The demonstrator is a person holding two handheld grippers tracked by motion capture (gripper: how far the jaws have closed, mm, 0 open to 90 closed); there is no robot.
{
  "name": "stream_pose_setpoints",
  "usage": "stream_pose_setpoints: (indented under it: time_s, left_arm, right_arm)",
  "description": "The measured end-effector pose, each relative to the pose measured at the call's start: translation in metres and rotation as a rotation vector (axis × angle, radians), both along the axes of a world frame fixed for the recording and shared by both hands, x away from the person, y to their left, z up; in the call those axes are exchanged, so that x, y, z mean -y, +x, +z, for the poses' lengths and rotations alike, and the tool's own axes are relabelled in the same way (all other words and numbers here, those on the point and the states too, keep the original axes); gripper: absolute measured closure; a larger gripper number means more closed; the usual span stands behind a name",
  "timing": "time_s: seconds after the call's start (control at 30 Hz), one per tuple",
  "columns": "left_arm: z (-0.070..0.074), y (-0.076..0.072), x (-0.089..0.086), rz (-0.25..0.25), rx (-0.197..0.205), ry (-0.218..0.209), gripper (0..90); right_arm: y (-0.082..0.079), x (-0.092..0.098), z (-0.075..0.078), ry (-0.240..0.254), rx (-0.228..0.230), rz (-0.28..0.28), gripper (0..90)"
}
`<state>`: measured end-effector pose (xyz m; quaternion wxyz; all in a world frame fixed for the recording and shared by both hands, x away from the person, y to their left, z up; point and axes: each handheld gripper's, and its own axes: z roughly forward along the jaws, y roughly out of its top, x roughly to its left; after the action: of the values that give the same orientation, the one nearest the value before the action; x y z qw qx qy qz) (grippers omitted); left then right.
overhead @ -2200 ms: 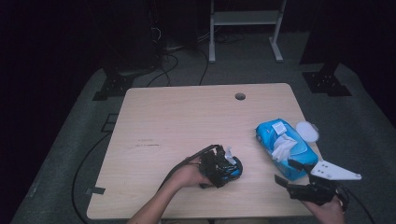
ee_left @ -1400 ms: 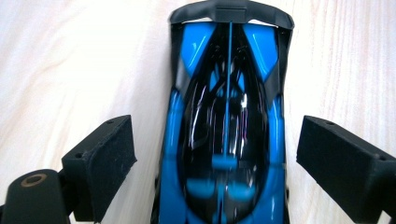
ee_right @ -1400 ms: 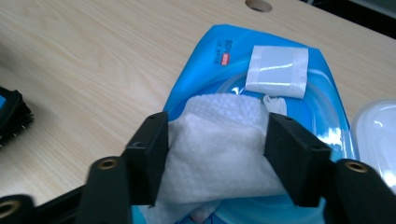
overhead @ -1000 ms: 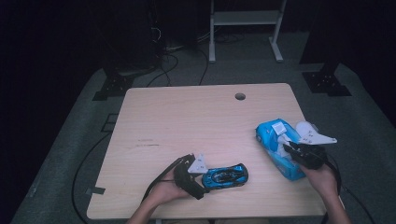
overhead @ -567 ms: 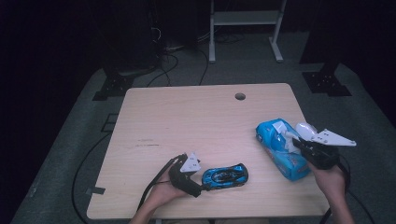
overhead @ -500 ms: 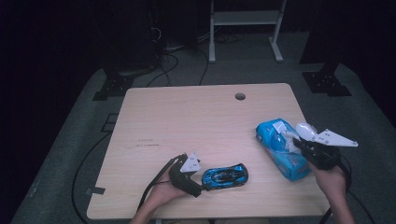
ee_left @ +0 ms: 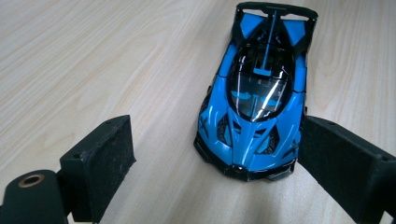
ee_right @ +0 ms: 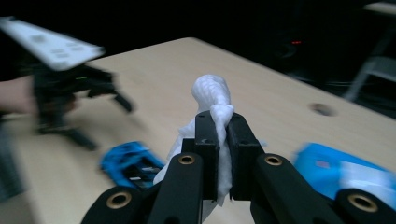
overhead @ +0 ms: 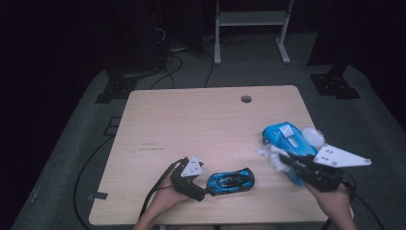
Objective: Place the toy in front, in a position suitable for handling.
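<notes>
1. White crumpled tissue (ee_right: 212, 100) sits pinched between the pressed-together jaws of the right gripper (ee_right: 223, 126), lifted above the blue wipes pack (overhead: 287, 139).
2. One blue toy sports car (ee_left: 257, 100) lies between the left gripper's (ee_left: 212, 154) spread jaws, apparently untouched.
3. Counted: one tissue, one car, one pack.

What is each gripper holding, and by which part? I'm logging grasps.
The right gripper pinches a white wipe near its bunched top end. The left gripper holds nothing; the toy car sits between its open jaws.

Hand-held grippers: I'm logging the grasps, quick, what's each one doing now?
Left hand-held gripper: open, its jaws either side of the blue toy car.
Right hand-held gripper: shut on a white wipe.
</notes>
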<state>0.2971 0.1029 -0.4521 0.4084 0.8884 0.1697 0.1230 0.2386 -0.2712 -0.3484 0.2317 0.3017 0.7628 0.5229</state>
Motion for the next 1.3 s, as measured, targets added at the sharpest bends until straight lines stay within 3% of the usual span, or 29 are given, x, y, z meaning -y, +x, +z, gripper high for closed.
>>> stream_pose_setpoints:
  time_s: [0.03,0.17,0.23,0.27,0.3,0.37,0.43,0.5,0.63,0.7,0.9,1.0,1.1,1.3]
  left_arm:
    - [0.0,0.0,0.001,-0.005,-0.004,0.007,10.1]
    - [-0.002,-0.002,0.005,-0.023,-0.005,0.009,10.3]
    - [-0.003,-0.003,0.007,-0.035,-0.002,0.011,10.4]
    - [-0.003,-0.003,0.007,-0.035,-0.002,0.011,10.4]
    - [-0.005,-0.003,0.01,-0.038,-0.006,0.016,10.3]
    - [-0.007,-0.002,0.012,-0.036,-0.018,0.009,10.3]
    - [-0.008,-0.001,0.013,-0.041,-0.016,0.019,10.3]
    - [-0.01,0.0,0.015,-0.044,-0.017,0.025,10.3]
    - [-0.011,0.001,0.018,-0.046,-0.023,0.025,10.4]
    - [-0.012,0.001,0.019,-0.052,-0.026,0.031,11.7]
    - [-0.015,0.0,0.022,-0.063,-0.031,0.051,12.1]
    - [-0.018,0.002,0.024,-0.063,-0.041,0.06,12.5]
    - [-0.022,0.004,0.027,-0.081,-0.073,0.061,14.5]
    - [-0.023,0.002,0.031,-0.087,-0.057,0.095,21.3]
  right_arm:
    - [-0.004,-0.019,-0.004,-0.027,-0.029,0.073,84.3]
    - [0.0,-0.044,-0.016,-0.044,-0.113,0.175,84.2]
    - [0.009,-0.054,-0.025,-0.058,-0.179,0.215,84.1]
    - [0.009,-0.054,-0.025,-0.058,-0.179,0.215,84.1]
    - [0.021,-0.062,-0.038,-0.086,-0.253,0.237,83.8]
    - [0.031,-0.068,-0.05,-0.104,-0.31,0.245,83.6]
    - [0.037,-0.07,-0.056,-0.12,-0.332,0.246,83.4]
    - [0.048,-0.079,-0.071,-0.191,-0.363,0.231,82.0]
    - [0.051,-0.088,-0.075,-0.244,-0.34,0.23,77.4]
    - [0.051,-0.095,-0.078,-0.279,-0.325,0.231,68.9]
    - [0.048,-0.101,-0.088,-0.288,-0.321,0.219,58.4]
    - [0.047,-0.103,-0.092,-0.294,-0.302,0.213,59.2]
    - [0.041,-0.111,-0.095,-0.336,-0.238,0.192,64.2]
    - [0.038,-0.109,-0.095,-0.35,-0.197,0.166,76.0]
